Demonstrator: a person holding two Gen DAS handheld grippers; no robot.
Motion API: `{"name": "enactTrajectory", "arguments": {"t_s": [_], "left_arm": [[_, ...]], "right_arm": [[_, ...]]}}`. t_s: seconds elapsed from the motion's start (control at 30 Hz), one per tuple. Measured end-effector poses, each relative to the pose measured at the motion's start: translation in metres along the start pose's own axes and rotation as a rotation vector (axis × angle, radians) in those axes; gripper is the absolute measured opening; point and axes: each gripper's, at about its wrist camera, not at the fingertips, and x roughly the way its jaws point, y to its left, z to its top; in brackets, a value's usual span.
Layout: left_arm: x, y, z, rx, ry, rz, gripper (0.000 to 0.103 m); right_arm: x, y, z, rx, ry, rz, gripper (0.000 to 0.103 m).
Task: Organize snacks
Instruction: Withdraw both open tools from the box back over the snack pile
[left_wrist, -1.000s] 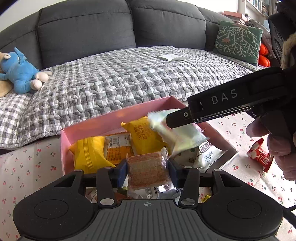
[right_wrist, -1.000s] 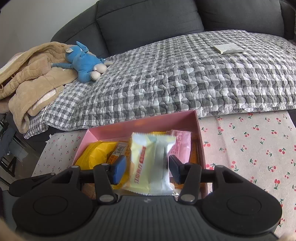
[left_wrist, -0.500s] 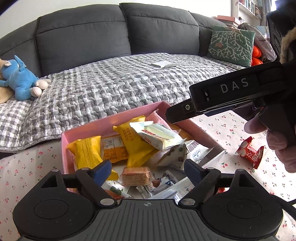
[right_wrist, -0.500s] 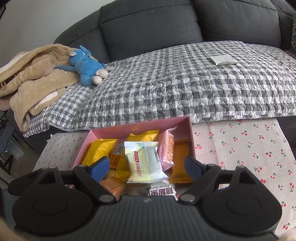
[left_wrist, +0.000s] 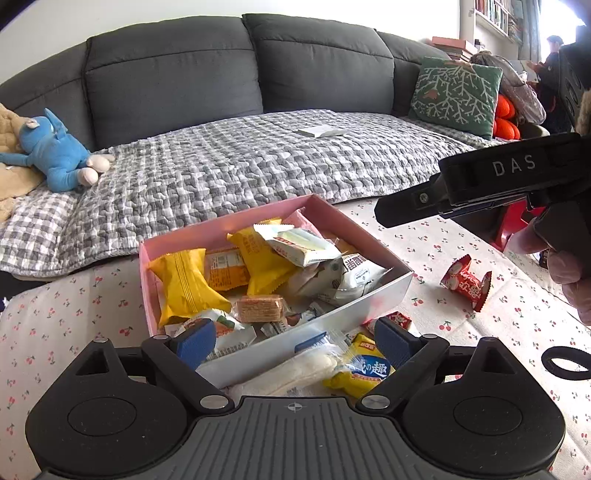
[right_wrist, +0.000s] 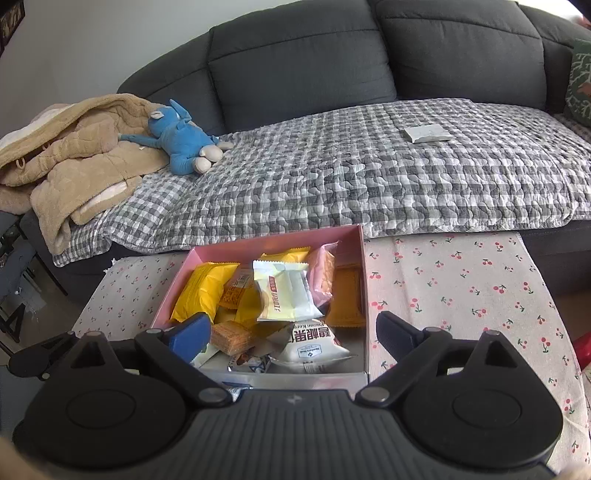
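Observation:
A pink box (left_wrist: 207, 232) full of wrapped snacks sits on the cherry-print table; it also shows in the right wrist view (right_wrist: 273, 242). A pale green packet (left_wrist: 301, 245) (right_wrist: 284, 291) lies on top of the pile, and a brown wafer pack (left_wrist: 258, 308) (right_wrist: 231, 336) lies near the front. My left gripper (left_wrist: 293, 341) is open and empty just in front of the box. My right gripper (right_wrist: 291, 336) is open and empty above the box's near edge. A yellow packet (left_wrist: 362, 371), a white packet (left_wrist: 295, 373) and a red candy (left_wrist: 467, 282) lie loose on the table.
A grey sofa with a checked quilt (right_wrist: 369, 173) stands behind the table. A blue plush toy (right_wrist: 181, 138) and a tan blanket (right_wrist: 74, 158) lie at its left, a green cushion (left_wrist: 456, 94) at its right. A black ring (left_wrist: 565, 363) lies on the table at right.
Both grippers opened and drew back. The left let the wafer pack fall into the box; the right let the pale green packet drop onto the pile.

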Motion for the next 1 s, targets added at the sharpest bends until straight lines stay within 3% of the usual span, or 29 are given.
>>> {"name": "enactTrajectory", "arguments": {"t_s": [0.3,0.63,1.0], "left_arm": [[-0.026,-0.004,-0.025,-0.065,0.011,0.006,0.099],[-0.026,-0.012,-0.052,-0.050,0.045,0.034,0.101],[-0.015,-0.024,-0.077,-0.006,0.059,0.048,0.101]], "right_arm": [[-0.023,0.004,-0.029,-0.047,-0.012,-0.027,0.100],[-0.033,-0.003,-0.065,-0.087,-0.019,-0.071,0.103],[-0.039,-0.018,-0.090,-0.169,0.065,-0.154,0.103]]}}
